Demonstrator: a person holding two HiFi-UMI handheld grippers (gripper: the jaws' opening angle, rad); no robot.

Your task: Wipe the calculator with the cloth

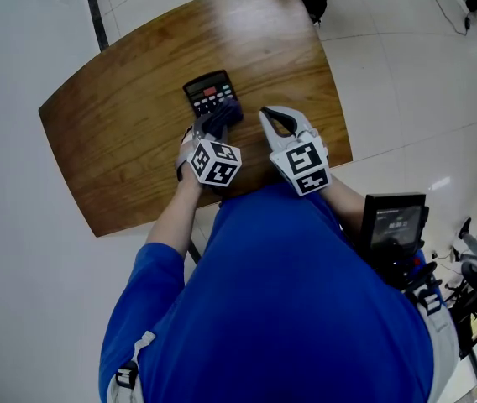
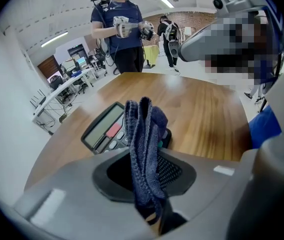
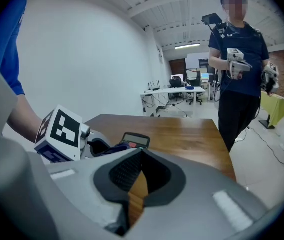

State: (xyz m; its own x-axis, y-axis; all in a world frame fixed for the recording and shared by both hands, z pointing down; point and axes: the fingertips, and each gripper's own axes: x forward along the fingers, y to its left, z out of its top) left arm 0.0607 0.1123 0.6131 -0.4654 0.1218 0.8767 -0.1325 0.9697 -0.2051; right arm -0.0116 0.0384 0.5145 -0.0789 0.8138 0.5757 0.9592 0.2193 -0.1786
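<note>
The table (image 1: 129, 133) had a brown wooden top with rounded corners, and it stood on a pale, shiny floor (image 1: 406, 74). The calculator (image 1: 210, 92) lay flat near the middle of the tabletop, with its screen toward the far edge. The left gripper (image 1: 215, 129) was squeezed tight on a dark blue cloth (image 1: 222, 117). The cloth stuck out past the jaws in folds, and it touched the near end of the calculator (it covered some of the keys there). The right gripper (image 1: 274, 117) was just beside the left one, nearer the right edge of the tabletop. Its jaw tips were pressed together with nothing between them, and it was apart from the calculator. In the left gripper view, another person (image 2: 123, 31) in a dark shirt stood past the far edge of the table. The room was big and bright, with white walls, long lights on the ceiling, and desks (image 2: 64, 84) with chairs along one side.
</note>
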